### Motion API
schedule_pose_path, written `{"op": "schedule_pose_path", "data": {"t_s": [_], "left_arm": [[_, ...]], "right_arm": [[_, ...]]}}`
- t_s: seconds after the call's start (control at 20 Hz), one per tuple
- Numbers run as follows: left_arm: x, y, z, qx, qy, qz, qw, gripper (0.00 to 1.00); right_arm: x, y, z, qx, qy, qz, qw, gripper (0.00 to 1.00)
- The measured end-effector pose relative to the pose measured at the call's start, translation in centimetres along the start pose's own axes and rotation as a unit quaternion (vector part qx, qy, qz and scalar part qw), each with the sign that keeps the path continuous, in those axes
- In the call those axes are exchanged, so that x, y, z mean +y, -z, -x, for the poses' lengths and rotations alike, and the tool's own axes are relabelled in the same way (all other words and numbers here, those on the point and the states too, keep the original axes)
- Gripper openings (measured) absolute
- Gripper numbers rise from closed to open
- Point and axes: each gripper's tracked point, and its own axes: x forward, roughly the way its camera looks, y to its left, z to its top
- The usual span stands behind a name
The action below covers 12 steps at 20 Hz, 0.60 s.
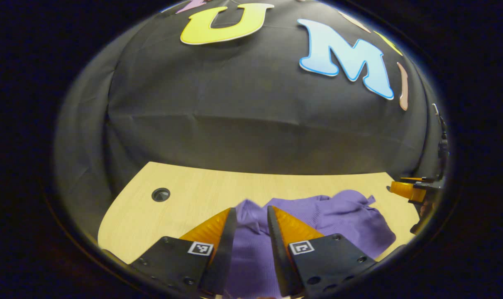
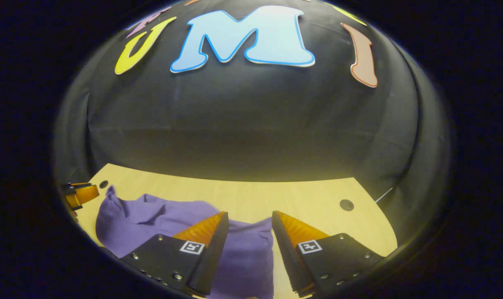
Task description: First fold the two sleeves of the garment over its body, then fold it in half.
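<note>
Looking along the left gripper (image 1: 251,212), its fingers stand apart over a rumpled purple garment (image 1: 330,216) on a pale wooden table (image 1: 193,195) with a cable hole (image 1: 160,194). Right gripper view: the right gripper (image 2: 248,216) gapes, the garment's edge between its fingers, black cloth wall (image 2: 251,124) behind.

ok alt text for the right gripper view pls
A purple garment lies bunched on a light wooden table, with the right tool open just above its near edge. The other tool shows at far left beside the garment.
</note>
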Motion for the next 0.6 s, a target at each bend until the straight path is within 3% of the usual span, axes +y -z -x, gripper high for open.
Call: {"op": "schedule_pose_path", "data": {"t_s": [0.05,0.2,0.4,0.5,0.6], "left_arm": [[-0.1,-0.5,0.9,-0.007,0.004,-0.002,1.000,0.68],[-0.1,-2.7,4.3,-0.037,0.012,-0.008,0.999,0.82],[-0.8,-6.7,10.3,-0.094,0.030,-0.014,0.995,0.82],[-1.3,-8.3,13.6,-0.123,0.036,-0.023,0.991,0.93],[-2.0,-9.7,16.8,-0.150,0.039,-0.036,0.987,0.94]], "right_arm": [[0.2,-0.4,1.1,-0.007,0.002,-0.002,1.000,0.67],[1.0,-2.2,5.4,-0.036,0.012,-0.004,0.999,0.78],[2.3,-4.5,12.3,-0.087,0.027,0.007,0.996,0.77],[3.2,-5.1,15.7,-0.108,0.029,0.008,0.994,0.78],[3.8,-5.8,18.5,-0.127,0.025,0.007,0.992,0.78]]}}
